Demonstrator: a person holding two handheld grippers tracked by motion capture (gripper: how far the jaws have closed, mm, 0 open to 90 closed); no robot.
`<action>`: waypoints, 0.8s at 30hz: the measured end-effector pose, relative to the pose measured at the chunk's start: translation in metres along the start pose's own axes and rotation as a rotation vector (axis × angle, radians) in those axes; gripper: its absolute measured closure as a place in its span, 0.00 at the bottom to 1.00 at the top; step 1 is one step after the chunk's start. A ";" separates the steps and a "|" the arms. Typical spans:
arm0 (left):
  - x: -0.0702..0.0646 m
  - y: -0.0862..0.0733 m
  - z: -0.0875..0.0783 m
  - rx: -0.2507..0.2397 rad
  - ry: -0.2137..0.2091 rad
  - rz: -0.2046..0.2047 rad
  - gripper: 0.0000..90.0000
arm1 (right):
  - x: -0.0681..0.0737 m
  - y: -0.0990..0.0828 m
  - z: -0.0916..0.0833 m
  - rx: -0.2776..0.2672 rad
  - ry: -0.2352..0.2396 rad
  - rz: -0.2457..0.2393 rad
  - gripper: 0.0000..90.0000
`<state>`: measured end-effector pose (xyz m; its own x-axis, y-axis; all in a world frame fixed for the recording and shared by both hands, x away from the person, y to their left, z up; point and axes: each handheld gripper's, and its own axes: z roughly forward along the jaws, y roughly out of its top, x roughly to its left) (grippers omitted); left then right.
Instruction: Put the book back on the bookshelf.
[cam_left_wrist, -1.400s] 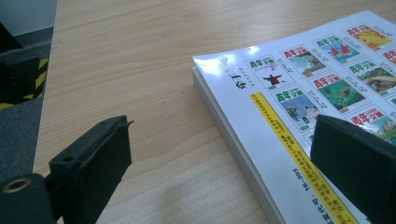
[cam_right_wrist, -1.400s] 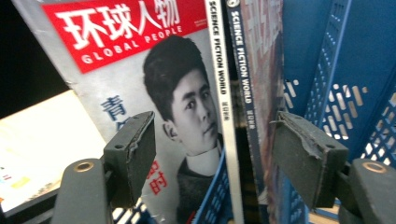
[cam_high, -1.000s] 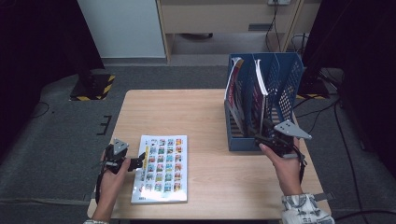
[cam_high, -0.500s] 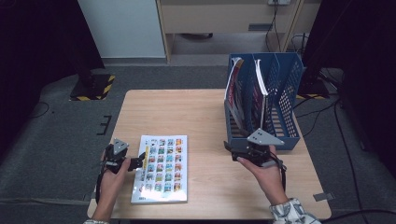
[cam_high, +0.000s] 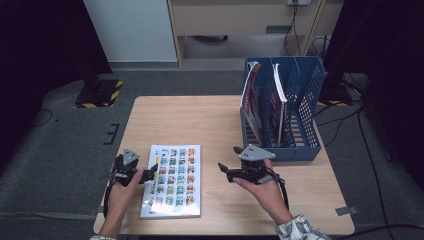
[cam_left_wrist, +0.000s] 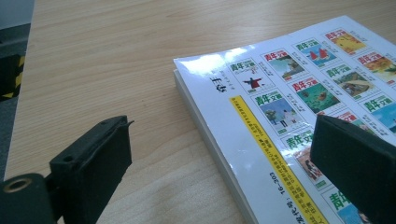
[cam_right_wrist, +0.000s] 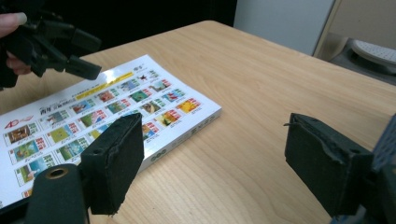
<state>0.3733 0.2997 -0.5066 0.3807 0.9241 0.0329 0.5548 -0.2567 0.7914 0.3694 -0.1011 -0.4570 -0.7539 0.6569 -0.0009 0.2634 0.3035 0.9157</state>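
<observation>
Nearing magazine (cam_high: 172, 180), right gripper (cam_high: 226, 171) has left file rack (cam_high: 300, 150); fingers opening

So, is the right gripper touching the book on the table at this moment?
Apart. The right gripper view shows bare table between the open right gripper and the book; the high view shows the same gap.

From my screen I see a blue file rack (cam_high: 305, 95) standing at the far right of the wooden table (cam_high: 200, 120) with what look like magazines (cam_high: 251, 95) upright inside, a cabinet (cam_high: 235, 15) beyond, and a yellow-black striped base (cam_high: 100, 94) on grey carpet.
</observation>
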 end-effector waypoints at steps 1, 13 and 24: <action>0.000 0.000 0.000 0.001 -0.003 0.000 0.05 | 0.003 0.000 0.003 0.007 0.006 -0.006 0.21; -0.005 0.001 0.000 0.010 -0.028 0.006 0.06 | 0.035 -0.011 0.040 0.118 0.122 -0.058 0.16; -0.010 0.002 0.009 0.033 -0.069 0.053 0.10 | 0.050 -0.021 0.061 0.173 0.153 -0.092 0.15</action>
<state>0.3776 0.2869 -0.5107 0.4599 0.8874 0.0314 0.5557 -0.3153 0.7693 0.3629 -0.0328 -0.5001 -0.8584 0.5130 -0.0084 0.2784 0.4794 0.8323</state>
